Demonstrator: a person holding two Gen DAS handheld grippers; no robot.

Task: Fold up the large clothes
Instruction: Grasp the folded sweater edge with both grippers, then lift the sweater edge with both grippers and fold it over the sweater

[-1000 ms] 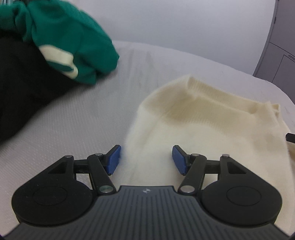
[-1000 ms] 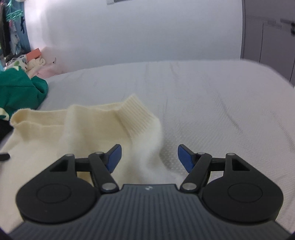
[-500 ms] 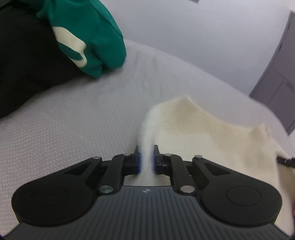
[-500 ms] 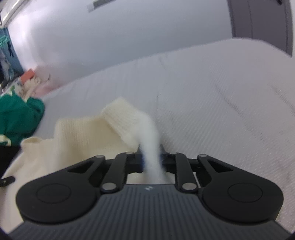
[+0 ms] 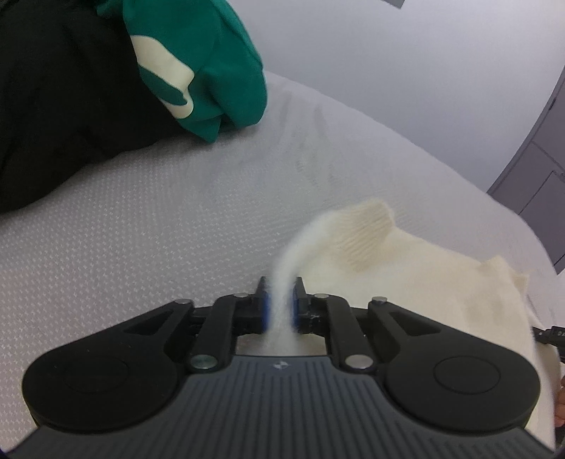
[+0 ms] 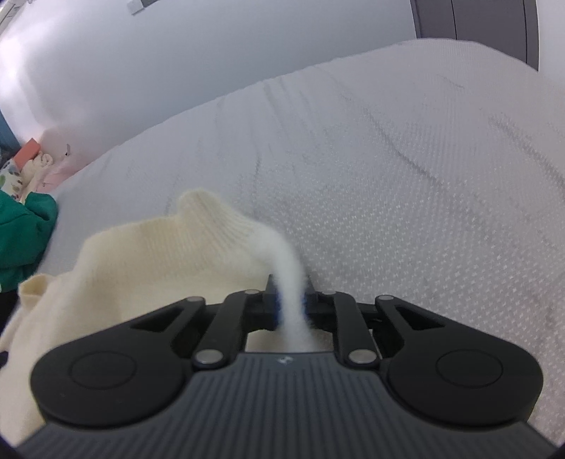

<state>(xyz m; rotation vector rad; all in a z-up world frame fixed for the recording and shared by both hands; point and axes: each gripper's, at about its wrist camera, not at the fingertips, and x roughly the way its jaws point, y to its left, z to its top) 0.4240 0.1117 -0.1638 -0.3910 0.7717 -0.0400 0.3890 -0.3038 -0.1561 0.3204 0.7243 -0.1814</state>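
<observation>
Two grippers, our left gripper [image 5: 280, 305] and right gripper [image 6: 291, 303], each pinch an edge of the cream sweater [image 6: 148, 261] above the white bed [image 6: 406, 169].

Home bedroom, white textured mattress [image 6: 406, 169], heaped clothes [image 5: 197, 70], plain wall [image 6: 247, 46], grey wardrobe doors [image 6: 476, 17]

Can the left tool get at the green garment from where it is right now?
Probably not yet. The left tool is shut on the cream sweater, so it is occupied. The bed between it and the green garment looks bare, so the path seems free once it lets go.
</observation>
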